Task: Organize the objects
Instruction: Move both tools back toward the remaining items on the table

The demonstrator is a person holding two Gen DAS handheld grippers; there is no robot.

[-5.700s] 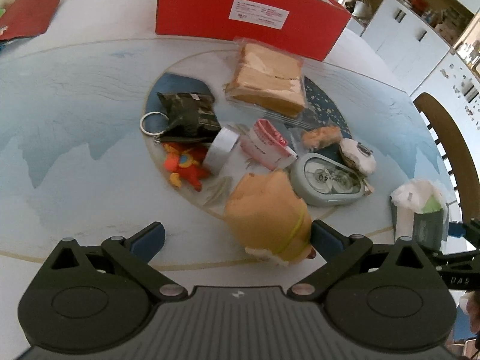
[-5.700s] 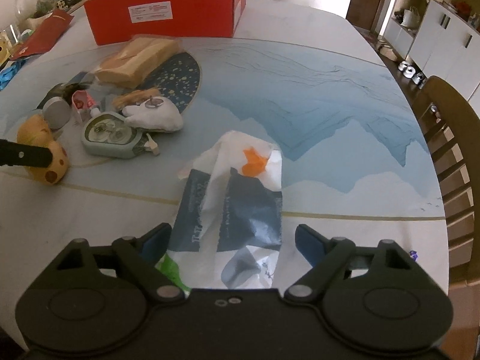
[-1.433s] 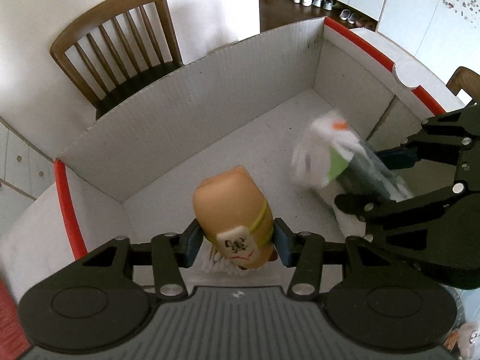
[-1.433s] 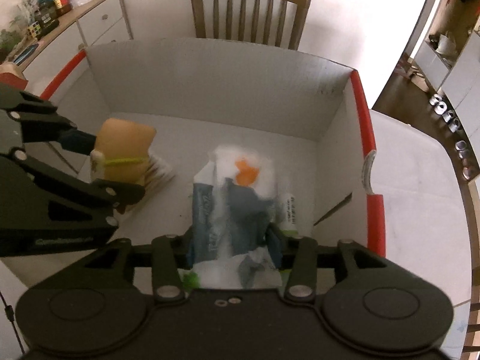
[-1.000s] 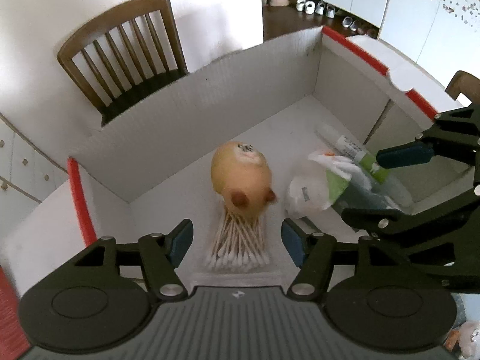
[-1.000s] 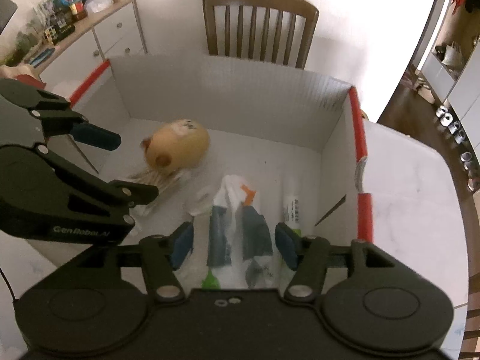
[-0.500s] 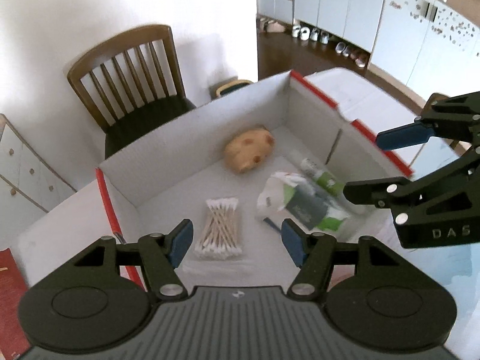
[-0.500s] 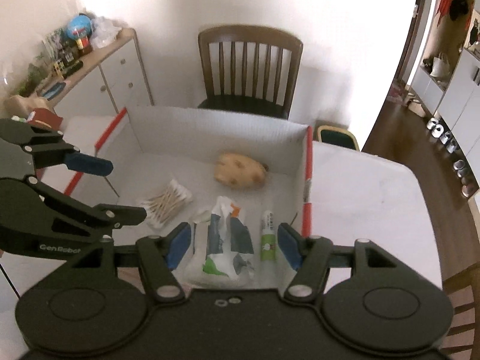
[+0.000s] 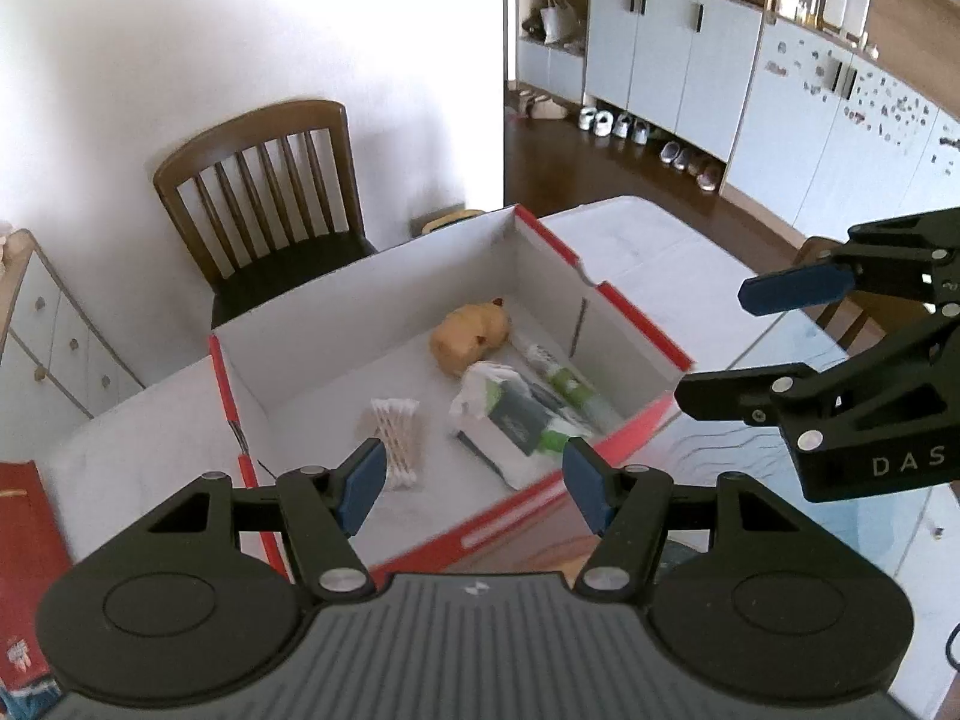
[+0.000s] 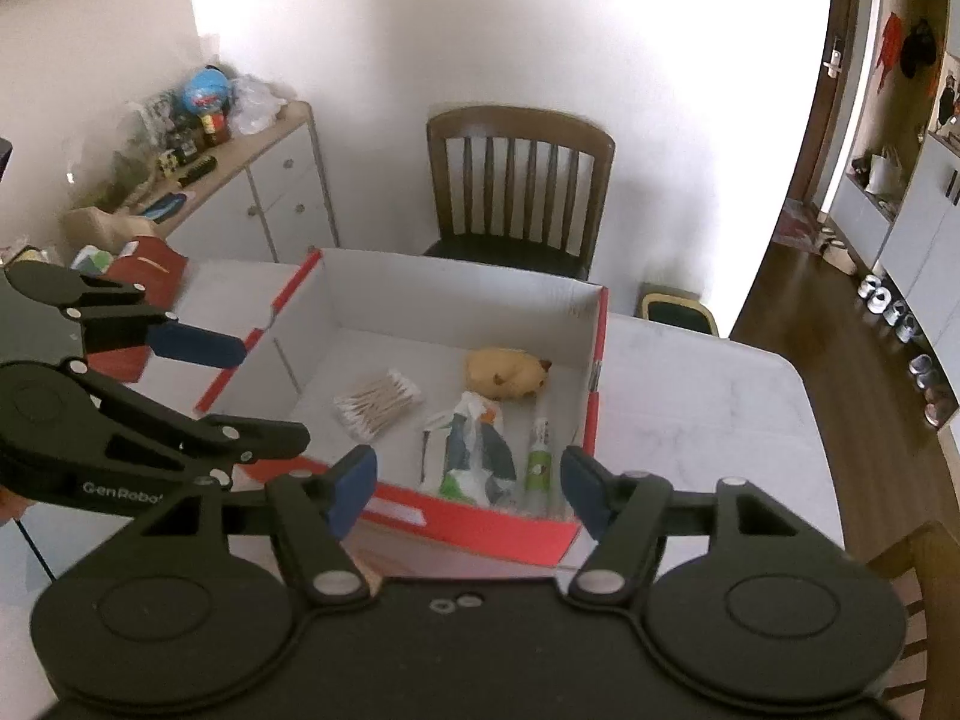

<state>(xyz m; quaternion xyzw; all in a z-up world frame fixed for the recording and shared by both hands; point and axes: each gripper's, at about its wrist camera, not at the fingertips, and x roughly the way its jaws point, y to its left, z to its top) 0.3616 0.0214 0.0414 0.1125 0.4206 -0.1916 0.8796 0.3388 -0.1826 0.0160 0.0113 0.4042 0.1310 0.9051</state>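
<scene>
A red cardboard box (image 9: 636,333) (image 10: 456,525) with a white inside stands on the table. In it lie a tan plush toy (image 9: 471,339) (image 10: 507,373), a white and grey plastic packet (image 9: 510,420) (image 10: 474,450), a white and green tube (image 9: 561,381) (image 10: 538,456) and a bundle of cotton swabs (image 9: 399,435) (image 10: 375,399). My left gripper (image 9: 471,483) is open and empty, above the box's near wall. My right gripper (image 10: 468,480) is open and empty, above the same wall. Each gripper shows in the other's view, the right (image 9: 798,324) and the left (image 10: 198,384).
A wooden chair (image 9: 270,192) (image 10: 519,180) stands behind the box. A white cabinet (image 10: 264,192) with clutter on top is at the left. A red lid (image 9: 24,546) lies on the table at the left. White cupboards (image 9: 690,60) and shoes line the far wall.
Both grippers let go of the plush toy and the packet in the box, opened, then drew back and up. The box now looks smaller and farther.
</scene>
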